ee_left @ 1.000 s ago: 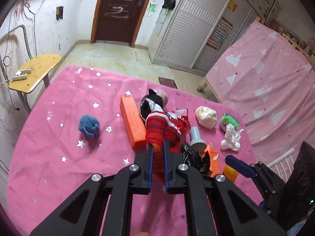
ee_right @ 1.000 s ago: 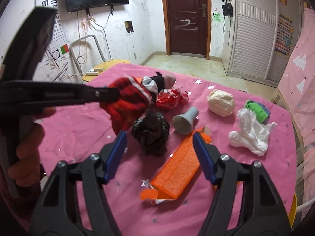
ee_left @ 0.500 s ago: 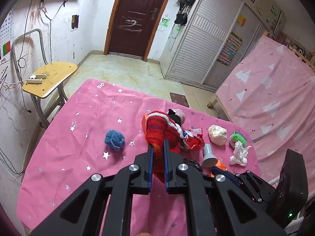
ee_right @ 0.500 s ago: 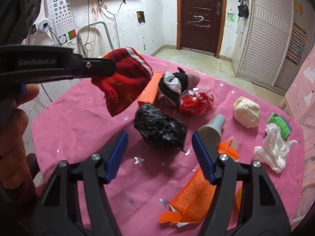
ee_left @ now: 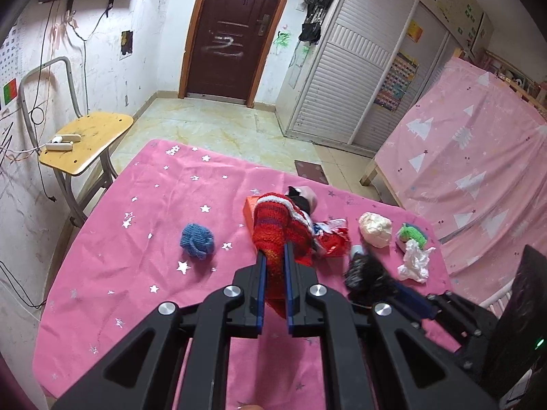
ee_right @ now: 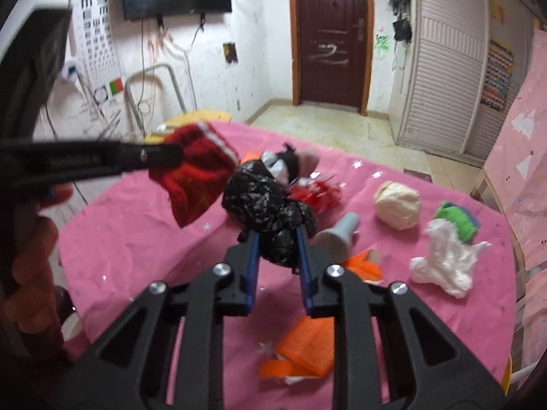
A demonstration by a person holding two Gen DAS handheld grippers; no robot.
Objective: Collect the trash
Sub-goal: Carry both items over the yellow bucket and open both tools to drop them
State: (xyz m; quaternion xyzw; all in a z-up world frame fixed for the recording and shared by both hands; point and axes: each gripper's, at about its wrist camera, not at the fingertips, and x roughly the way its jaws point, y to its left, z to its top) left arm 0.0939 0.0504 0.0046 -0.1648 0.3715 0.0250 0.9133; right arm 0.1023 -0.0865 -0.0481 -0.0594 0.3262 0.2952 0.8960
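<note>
On the left of the pink star-printed tabletop (ee_left: 143,239) lies a small blue knitted ball (ee_left: 197,241), well apart from everything else. Next comes the left claw (ee_left: 273,266), clamped tight on a red knitted sock with a white cuff (ee_left: 280,235); the sock's long axis runs away from the claw along its fingers, cuff end farthest out, and in the right wrist view it hangs clear above the cloth (ee_right: 193,177). Behind it an orange rectangular box (ee_left: 249,205) peeks out. The right claw (ee_right: 276,239) has just been closing and now pinches a crumpled black plastic bag (ee_right: 266,205), lifted off the cloth; the bag bulges up and forward past the fingertips, a rounded lump with no clear long axis. Beyond it lies a red crinkled foil wrapper (ee_right: 321,194). Just right of the claw a grey plastic funnel-shaped piece (ee_right: 336,235) lies on its side, wide mouth toward the camera. Below it sits a torn orange cardboard packet (ee_right: 307,345). Farther right are a cream crumpled paper ball (ee_right: 396,205), a white scrunched tissue (ee_right: 444,259) and a green knitted piece (ee_right: 456,220).
</note>
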